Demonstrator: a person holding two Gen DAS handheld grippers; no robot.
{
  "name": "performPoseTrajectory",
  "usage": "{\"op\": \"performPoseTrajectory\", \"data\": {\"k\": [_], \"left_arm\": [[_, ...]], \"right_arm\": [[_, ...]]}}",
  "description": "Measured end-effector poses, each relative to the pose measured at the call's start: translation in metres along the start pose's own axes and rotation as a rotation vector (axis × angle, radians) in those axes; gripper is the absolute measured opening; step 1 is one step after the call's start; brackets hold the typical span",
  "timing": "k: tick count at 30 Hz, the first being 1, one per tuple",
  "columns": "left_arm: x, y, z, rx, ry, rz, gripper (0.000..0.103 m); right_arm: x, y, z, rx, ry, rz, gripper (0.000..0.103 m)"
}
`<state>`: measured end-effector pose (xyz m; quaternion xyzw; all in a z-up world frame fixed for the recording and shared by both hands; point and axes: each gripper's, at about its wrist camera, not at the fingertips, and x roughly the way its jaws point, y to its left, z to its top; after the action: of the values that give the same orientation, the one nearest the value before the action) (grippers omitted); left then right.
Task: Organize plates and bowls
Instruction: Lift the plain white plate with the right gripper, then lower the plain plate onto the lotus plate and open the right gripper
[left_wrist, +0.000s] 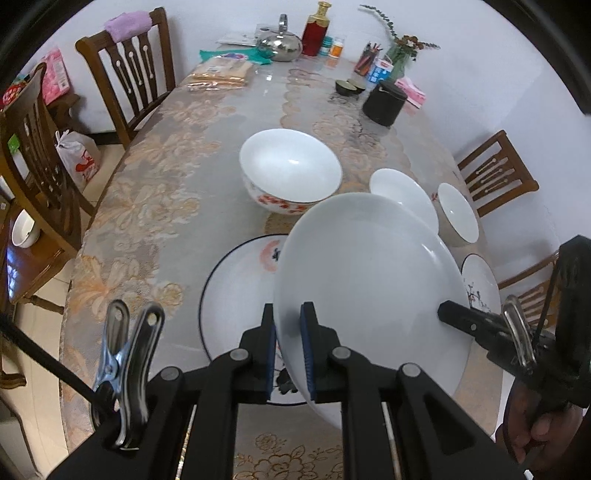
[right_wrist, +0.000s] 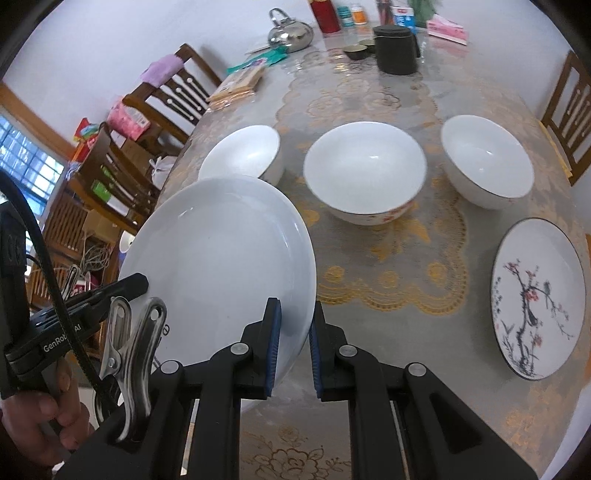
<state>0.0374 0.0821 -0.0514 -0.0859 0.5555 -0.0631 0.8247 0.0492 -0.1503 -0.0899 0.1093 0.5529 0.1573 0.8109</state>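
Two grippers clamp one plain white plate (left_wrist: 365, 280) by opposite rims, the left gripper (left_wrist: 289, 343) pinching the rim nearest its camera and the right gripper (right_wrist: 295, 341) pinching the far side, so the plate hangs tilted above the table (left_wrist: 155, 206) near its front edge. Under it, toward the left edge, lies a dark-rimmed plate (left_wrist: 236, 295), partly covered in the left wrist view. Three white bowls (right_wrist: 364, 173) stand in a row across the middle of the table, and a blossom plate (right_wrist: 537, 299) lies flat by the right edge, well apart from the held plate.
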Motion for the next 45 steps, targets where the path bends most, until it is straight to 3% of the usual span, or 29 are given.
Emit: {"op": "performPoseTrajectory", "data": {"k": [14,25,45], "left_arm": [[0.004,0.032,0.0,-0.032,0.01,0.023,0.013],[0.027,0.054,-0.007,-0.077,0.062,0.012,0.013],[0.07,0.07,-0.008,-0.059,0.13,0.002,0.014]], "right_arm": [[0.025,0.02,0.008,-0.039,0.032,0.015,0.015],[0.052,0.028,0.007,-0.036,0.084,0.004,0.015],[0.094,0.034,0.007,0.001,0.146,-0.039,0.015]]}}
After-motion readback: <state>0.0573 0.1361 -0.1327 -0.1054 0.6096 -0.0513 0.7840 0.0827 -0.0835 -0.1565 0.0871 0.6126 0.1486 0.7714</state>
